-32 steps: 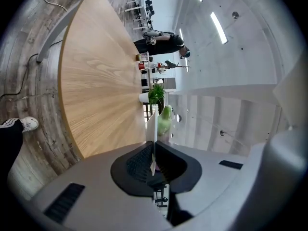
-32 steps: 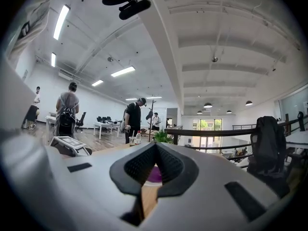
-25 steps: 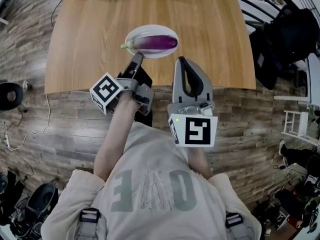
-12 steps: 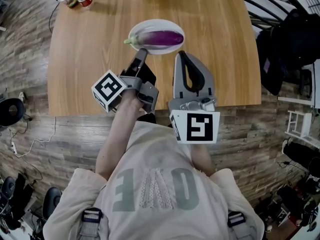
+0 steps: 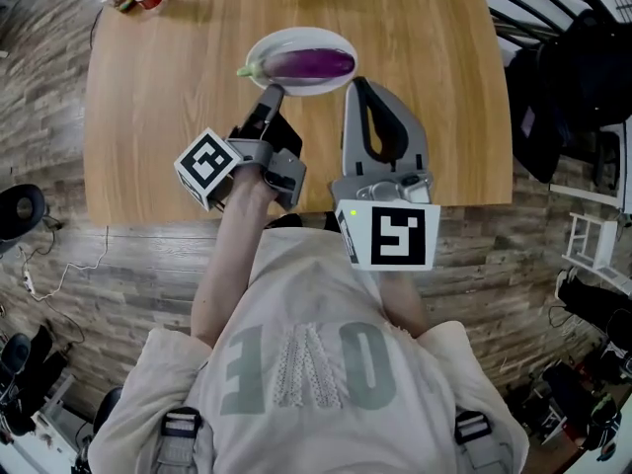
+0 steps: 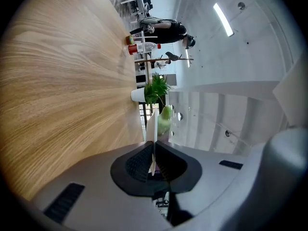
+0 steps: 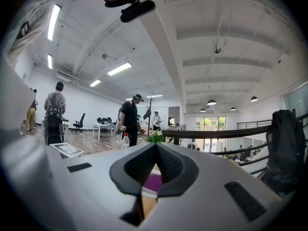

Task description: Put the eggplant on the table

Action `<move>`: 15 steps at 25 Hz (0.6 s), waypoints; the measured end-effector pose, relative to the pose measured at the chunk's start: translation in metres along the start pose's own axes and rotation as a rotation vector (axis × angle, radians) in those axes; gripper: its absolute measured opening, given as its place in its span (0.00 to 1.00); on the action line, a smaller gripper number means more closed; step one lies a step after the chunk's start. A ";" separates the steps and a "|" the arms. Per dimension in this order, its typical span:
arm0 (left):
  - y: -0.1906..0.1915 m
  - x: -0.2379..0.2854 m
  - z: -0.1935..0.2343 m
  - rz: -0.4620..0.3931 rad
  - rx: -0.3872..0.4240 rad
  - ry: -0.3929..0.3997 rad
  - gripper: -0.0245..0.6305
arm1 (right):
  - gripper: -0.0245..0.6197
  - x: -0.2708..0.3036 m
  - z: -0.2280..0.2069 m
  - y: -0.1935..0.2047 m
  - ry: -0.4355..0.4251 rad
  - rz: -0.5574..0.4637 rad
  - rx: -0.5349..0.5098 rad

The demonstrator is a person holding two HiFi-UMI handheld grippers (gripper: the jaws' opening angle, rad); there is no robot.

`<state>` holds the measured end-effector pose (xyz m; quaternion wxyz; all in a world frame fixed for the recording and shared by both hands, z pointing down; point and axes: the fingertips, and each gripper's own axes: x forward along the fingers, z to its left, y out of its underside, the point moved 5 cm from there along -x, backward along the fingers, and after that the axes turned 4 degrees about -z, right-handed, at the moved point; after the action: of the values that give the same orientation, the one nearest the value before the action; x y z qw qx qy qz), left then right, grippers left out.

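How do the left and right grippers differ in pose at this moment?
The left gripper is rolled onto its side, its tip at the plate's near rim. The right gripper sits upright, its tip beside the plate's right end. Both have their jaws shut and empty.

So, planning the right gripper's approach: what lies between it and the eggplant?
Only bare table and the rim of the plate, in the head view.
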<state>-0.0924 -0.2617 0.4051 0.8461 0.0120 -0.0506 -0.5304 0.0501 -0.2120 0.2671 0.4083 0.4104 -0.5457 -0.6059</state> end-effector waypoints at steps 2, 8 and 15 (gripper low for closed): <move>0.008 0.003 0.004 0.004 0.001 -0.009 0.07 | 0.07 0.000 -0.009 0.003 -0.005 -0.001 0.019; 0.018 0.007 0.009 -0.002 -0.007 0.001 0.07 | 0.07 0.007 -0.027 0.007 -0.032 0.005 0.013; 0.023 0.007 0.023 -0.014 -0.026 0.006 0.07 | 0.07 0.016 -0.031 0.015 -0.065 0.024 0.016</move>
<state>-0.0714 -0.2573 0.4300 0.8425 0.0028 -0.0411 -0.5371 0.0753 -0.2380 0.2790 0.3942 0.3870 -0.5684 -0.6097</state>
